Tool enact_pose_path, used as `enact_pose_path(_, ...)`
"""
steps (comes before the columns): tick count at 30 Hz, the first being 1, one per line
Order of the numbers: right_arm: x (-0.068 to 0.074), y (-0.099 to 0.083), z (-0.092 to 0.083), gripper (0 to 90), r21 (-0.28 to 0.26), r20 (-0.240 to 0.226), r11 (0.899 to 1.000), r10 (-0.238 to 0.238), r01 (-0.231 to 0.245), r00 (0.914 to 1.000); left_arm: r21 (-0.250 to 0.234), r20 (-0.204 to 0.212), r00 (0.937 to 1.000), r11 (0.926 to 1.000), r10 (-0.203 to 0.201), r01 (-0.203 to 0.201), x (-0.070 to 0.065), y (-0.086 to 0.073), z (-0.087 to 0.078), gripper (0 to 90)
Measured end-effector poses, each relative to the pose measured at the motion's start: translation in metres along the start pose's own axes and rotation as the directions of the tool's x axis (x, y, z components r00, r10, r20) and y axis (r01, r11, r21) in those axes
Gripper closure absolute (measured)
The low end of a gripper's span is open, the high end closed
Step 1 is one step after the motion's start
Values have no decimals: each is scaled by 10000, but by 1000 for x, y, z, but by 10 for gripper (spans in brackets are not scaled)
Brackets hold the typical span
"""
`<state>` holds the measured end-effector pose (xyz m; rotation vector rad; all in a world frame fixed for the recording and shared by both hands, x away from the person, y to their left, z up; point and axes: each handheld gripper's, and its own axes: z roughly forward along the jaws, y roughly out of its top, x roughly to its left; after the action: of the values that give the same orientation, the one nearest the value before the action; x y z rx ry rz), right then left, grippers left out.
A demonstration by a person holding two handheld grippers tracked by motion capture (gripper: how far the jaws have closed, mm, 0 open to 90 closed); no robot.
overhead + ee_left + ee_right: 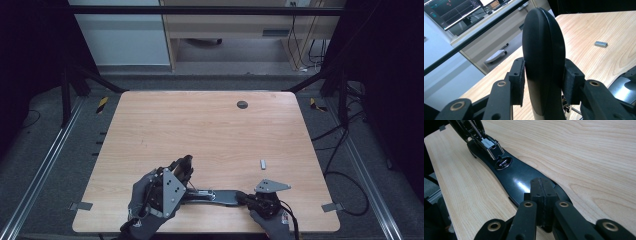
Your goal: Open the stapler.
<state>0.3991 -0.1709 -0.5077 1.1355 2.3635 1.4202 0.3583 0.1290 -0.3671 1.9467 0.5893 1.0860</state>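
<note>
Between our left gripper's (544, 82) pads (518, 80) we see the black top arm (543, 57) of a stapler, clamped from both sides and standing up on edge between them, its rounded end rising well past the fingertips. Our right gripper (542, 195) has its jaws pressed flat together with nothing between them, and the closed tips rest down on the glossy black base (511, 175) of the stapler, near its wider end. From there the base runs away along the table to the metal staple channel (489, 146) and the hinge, where the lifted arm meets it.

In the high view the stapler (212, 195) lies near the front edge of the wooden table (200, 125), stretched between our two hands: the left gripper (182, 170) at its left end, the right gripper (250, 199) at its right. A small grey metal block (263, 164) sits on the bare wood beyond the right gripper, apart from the stapler.
</note>
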Motion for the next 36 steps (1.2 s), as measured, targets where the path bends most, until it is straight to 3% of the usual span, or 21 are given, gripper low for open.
enact_pose_path(21,0,0,0,900,17,-73,10000,61,-60,10000,-318,17,9945,9940,-1044,1044,20,-15,-12,578)
enact_pose_path(36,1,0,1,900,20,-118,10000,55,-55,9999,-409,-43,9889,9881,-1488,1485,31,-24,-18,575)
